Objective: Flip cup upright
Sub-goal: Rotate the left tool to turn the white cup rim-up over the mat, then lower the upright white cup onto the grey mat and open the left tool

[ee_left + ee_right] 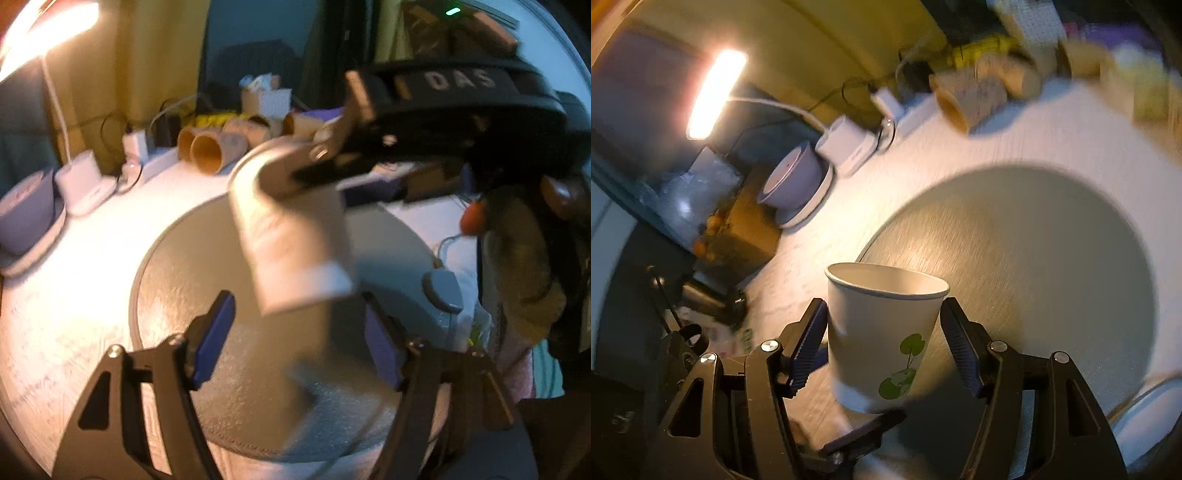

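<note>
A white paper cup [882, 332] with a green leaf print sits between my right gripper's [882, 332] fingers, mouth up and slightly tilted, above a round grey mat [1034, 258]. The right gripper is shut on the cup. In the left wrist view the same cup [295, 236] hangs in the air over the mat [184, 295], held by the right gripper [325, 162] from above right. My left gripper [299, 339] is open and empty, just below and in front of the cup, not touching it.
Several brown paper cups [207, 151] lie on their sides at the table's back. A white lamp base [83, 181], a bowl on a saucer [26, 218] and chargers with cables [135, 144] stand at the back left. A lit lamp [714, 92] shines above.
</note>
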